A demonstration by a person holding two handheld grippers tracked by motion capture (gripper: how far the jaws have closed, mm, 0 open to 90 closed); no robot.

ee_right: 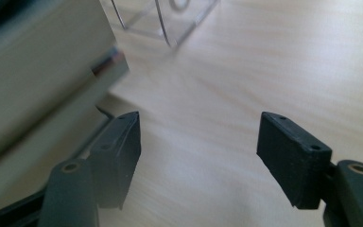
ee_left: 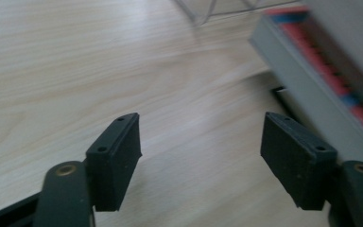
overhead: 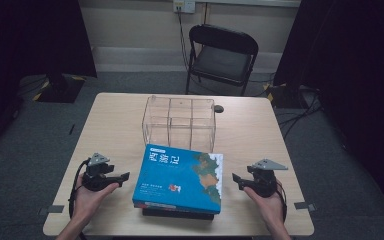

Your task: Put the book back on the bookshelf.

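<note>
Two grippers flank a short stack of books near the front edge of the bench — the left gripper [overhead: 121, 177] just off the stack's left side, the right gripper [overhead: 238, 180] just off its right, each pointing inward at it. Both have their fingers spread wide with nothing between them; in the left gripper view the left gripper's fingers [ee_left: 113, 158] frame bare wood, with the stack's edge just beyond the right one. That mirrored placement reads as a readiness to take the stack from both sides at once, probably because the top blue book [overhead: 180, 177] is too broad for one gripper. It lies flat, slightly askew, on a darker book [overhead: 177, 213] whose edge shows beneath it at the front. Just behind the stack stands a clear divided box [overhead: 179, 122], close enough to block any push straight toward the far edge. A small dark object [overhead: 219, 108] sits near the far edge, and a black folding chair [overhead: 222, 55] stands beyond the bench, out of the way.
</note>
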